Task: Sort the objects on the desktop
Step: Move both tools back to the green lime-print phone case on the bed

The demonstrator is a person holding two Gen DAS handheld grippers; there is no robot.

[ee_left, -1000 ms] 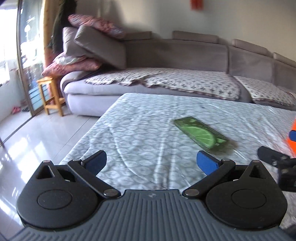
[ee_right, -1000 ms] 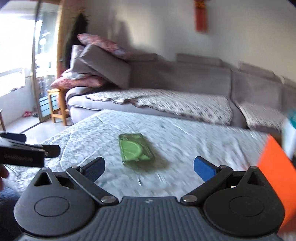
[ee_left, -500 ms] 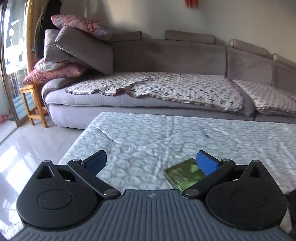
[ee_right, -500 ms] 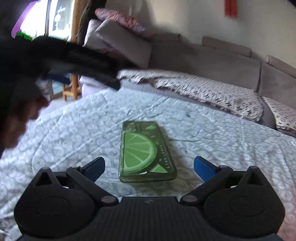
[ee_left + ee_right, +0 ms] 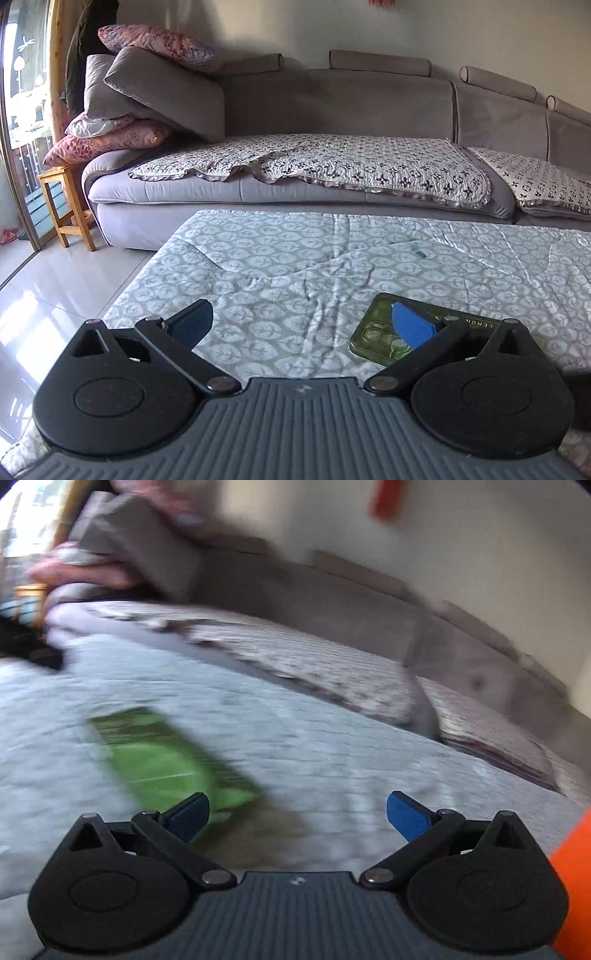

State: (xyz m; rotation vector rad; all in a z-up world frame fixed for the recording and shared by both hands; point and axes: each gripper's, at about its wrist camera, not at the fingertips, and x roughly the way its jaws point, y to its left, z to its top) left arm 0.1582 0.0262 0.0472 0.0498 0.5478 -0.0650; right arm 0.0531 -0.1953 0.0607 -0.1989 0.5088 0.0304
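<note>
Left hand-held gripper (image 5: 301,321): fingers spread wide, nothing between them. Right hand-held gripper (image 5: 297,810): fingers likewise apart, empty. The right wrist view was heavily motion-blurred, so detail there was poor.

The green phone case (image 5: 373,332) lay flat on the tabletop (image 5: 295,258), which carried a pale quilted cover with a leaf pattern. In the left wrist view the case sat ahead and to the right, its camera-cutout end partly hidden behind the left unit's right blue finger pad (image 5: 410,325). It was outside the gap, not between the fingers. Its long axis ran across that view, slanting away to the right.

In the right wrist view the same case (image 5: 162,760) sat ahead and to the left, its near end just behind the left finger pad (image 5: 188,814). Its long axis ran diagonally, far-left to near-right.

Judgement: the case lay between the two units and close to both; which was nearer could not be told. Either would need a sideways shift and a wrist turn to span the short side.

An orange object (image 5: 576,882) showed at the right edge, unidentified.
</note>
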